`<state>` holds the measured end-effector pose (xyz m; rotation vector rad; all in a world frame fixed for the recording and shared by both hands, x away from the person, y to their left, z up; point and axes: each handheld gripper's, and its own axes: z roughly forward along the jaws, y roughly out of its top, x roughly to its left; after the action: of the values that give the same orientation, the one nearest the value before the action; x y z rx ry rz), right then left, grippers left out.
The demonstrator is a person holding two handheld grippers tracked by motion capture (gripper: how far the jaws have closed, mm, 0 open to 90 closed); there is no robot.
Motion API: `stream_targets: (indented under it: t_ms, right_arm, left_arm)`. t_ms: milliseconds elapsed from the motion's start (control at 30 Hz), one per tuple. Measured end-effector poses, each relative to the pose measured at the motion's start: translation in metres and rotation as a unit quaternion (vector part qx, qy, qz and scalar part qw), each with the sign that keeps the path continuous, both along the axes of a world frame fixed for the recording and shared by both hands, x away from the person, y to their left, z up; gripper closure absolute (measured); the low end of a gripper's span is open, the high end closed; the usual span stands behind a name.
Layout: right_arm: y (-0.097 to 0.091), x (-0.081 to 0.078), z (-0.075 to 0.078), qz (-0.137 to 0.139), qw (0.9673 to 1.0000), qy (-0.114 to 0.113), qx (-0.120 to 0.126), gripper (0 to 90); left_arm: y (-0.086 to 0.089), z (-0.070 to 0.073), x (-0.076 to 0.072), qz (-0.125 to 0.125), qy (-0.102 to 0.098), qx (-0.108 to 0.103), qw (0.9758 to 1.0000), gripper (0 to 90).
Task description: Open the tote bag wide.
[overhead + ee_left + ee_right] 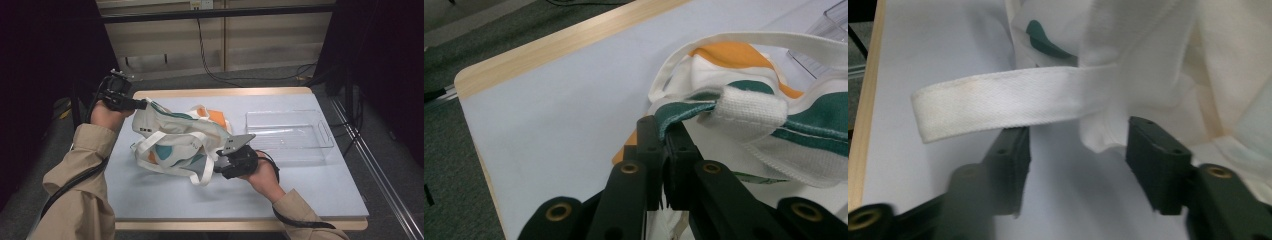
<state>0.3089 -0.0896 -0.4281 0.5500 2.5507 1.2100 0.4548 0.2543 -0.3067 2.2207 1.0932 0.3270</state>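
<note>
The left gripper [663, 142] holds the bag [175, 140] by its green rim. The right gripper [1078, 165] is wide, with a strap [998, 100] just ahead. If it closes there, it may catch only loose cloth and slip.

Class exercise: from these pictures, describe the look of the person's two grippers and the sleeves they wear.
Both the left gripper and the right gripper are black, with blocky jaws on arms fastened by brass-ringed rivets. The right carries a grey three-cornered plate. Black cables trail along the tan sleeves.

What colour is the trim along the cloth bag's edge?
Dark green trim on the white, orange-patched cloth tote bag; clearest in the left gripper view.
</note>
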Motion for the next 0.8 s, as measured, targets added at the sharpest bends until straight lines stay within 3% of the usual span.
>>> stream_targets:
  t_ms: [100,267,400,533,633,800]
  right_arm:
    - [0.005,0.0,-0.001,-0.003,1.0,-0.004,-0.007,33.5]
    - [0.009,0.003,0.004,-0.023,0.9995,-0.019,0.004,32.6]
    - [0.008,0.006,0.007,-0.033,0.9992,-0.019,0.012,32.9]
    - [0.005,0.005,0.007,-0.035,0.9991,-0.02,0.013,31.4]
    - [0.004,0.005,0.007,-0.045,0.9987,-0.015,0.019,28.4]
    - [0.002,0.003,0.01,-0.056,0.9979,-0.025,0.018,23.5]
  left_arm:
    - [0.0,0.0,-0.002,0.005,-0.003,-0.008,1.0,87.8]
    - [0.003,0.001,-0.004,-0.007,-0.009,-0.005,0.9999,86.4]
    - [0.003,0.003,-0.005,-0.015,-0.015,-0.012,0.9997,74.7]
    - [0.0,0.006,-0.008,-0.03,-0.038,0.005,0.9988,58.5]
    - [0.0,0.003,-0.007,-0.046,-0.037,0.022,0.998,55.2]
    - [-0.002,-0.003,-0.006,-0.047,-0.026,0.023,0.9983,58.5]
